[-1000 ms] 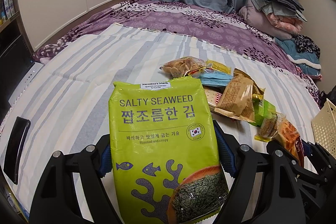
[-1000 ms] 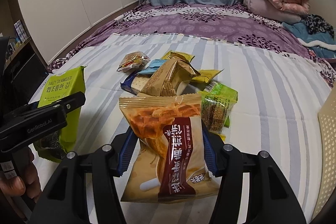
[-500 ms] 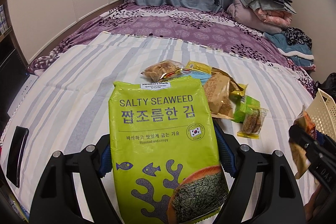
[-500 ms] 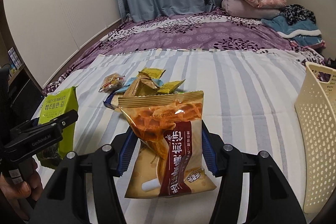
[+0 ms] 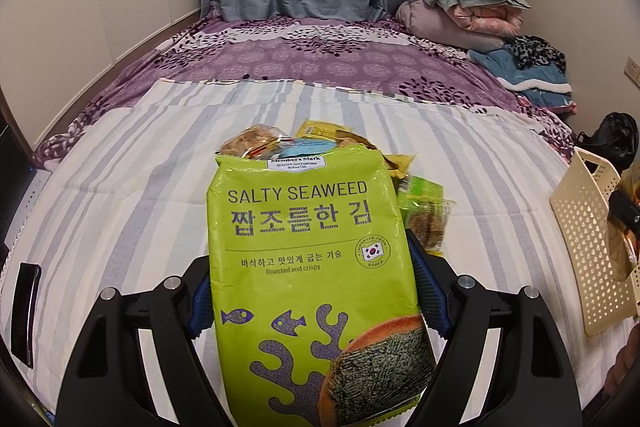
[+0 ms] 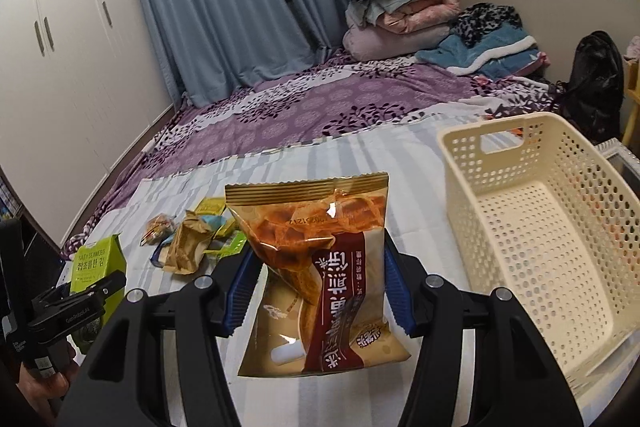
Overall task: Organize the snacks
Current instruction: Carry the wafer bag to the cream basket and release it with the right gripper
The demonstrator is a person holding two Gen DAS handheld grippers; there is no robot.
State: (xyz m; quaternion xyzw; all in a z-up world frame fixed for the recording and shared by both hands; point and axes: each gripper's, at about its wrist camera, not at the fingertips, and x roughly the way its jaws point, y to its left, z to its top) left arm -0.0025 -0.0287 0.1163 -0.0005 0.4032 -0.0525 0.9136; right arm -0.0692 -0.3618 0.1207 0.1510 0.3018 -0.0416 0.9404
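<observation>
My left gripper point(image 5: 312, 291) is shut on a green salty seaweed bag point(image 5: 312, 251) and holds it upright above the striped bed; it also shows in the right wrist view point(image 6: 94, 263). My right gripper point(image 6: 316, 291) is shut on a brown waffle snack packet point(image 6: 320, 267), held just left of the cream perforated basket point(image 6: 540, 227). The basket looks empty. A pile of small snack packets point(image 6: 192, 243) lies on the bed beyond, partly hidden behind the seaweed bag in the left wrist view point(image 5: 424, 211).
The basket's side wall point(image 5: 584, 247) stands at the right in the left wrist view. Folded blankets point(image 6: 400, 11) are stacked at the bed's far end. A dark phone point(image 5: 26, 307) lies at the left bed edge. A black bag point(image 6: 596, 83) sits far right.
Both grippers have swung right with their packets. The basket has come into full view beside the right gripper, and the snack pile has shifted left and farther off.
</observation>
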